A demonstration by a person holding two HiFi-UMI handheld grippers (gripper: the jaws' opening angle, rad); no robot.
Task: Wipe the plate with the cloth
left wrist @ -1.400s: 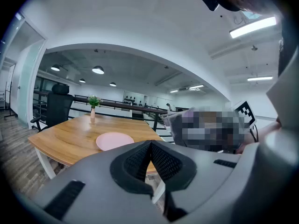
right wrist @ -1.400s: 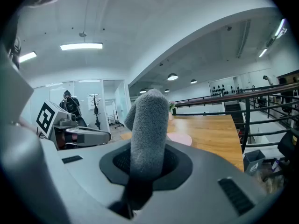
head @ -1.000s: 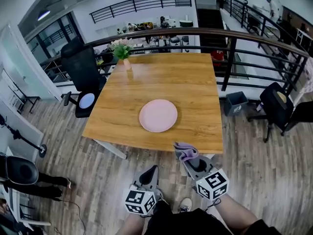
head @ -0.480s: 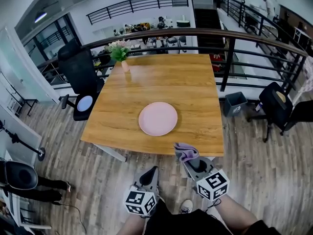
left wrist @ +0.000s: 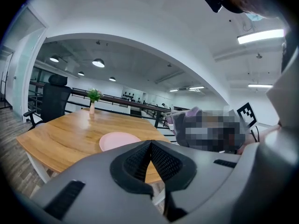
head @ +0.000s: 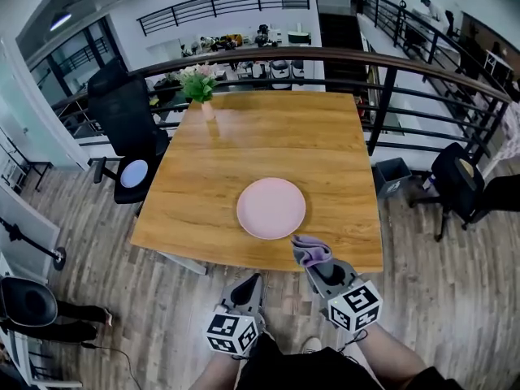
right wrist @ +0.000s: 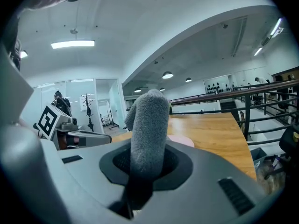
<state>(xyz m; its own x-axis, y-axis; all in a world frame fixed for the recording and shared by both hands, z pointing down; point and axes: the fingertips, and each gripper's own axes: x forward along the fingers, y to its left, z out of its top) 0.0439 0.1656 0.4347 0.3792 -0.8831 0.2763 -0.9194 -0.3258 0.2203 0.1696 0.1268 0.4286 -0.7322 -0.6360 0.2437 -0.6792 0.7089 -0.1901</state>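
Observation:
A round pink plate [head: 271, 208] lies near the front edge of the wooden table [head: 244, 153]; it also shows in the left gripper view as the plate [left wrist: 117, 140]. My right gripper [head: 313, 265] is shut on a grey-purple cloth [head: 309, 251], which hangs over the table's near edge just right of the plate. In the right gripper view the cloth [right wrist: 148, 129] stands up between the jaws. My left gripper [head: 255, 281] is shut and holds nothing, short of the table edge below the plate; its jaws [left wrist: 150, 146] meet.
A small vase with green flowers [head: 201, 88] stands at the table's far left corner. A black office chair [head: 126, 132] is at the table's left, another chair [head: 455, 177] at the right. A black railing [head: 390, 80] runs behind the table.
Both grippers have moved forward toward the table; the table and plate appear closer and the cloth now reaches over the table's near edge.

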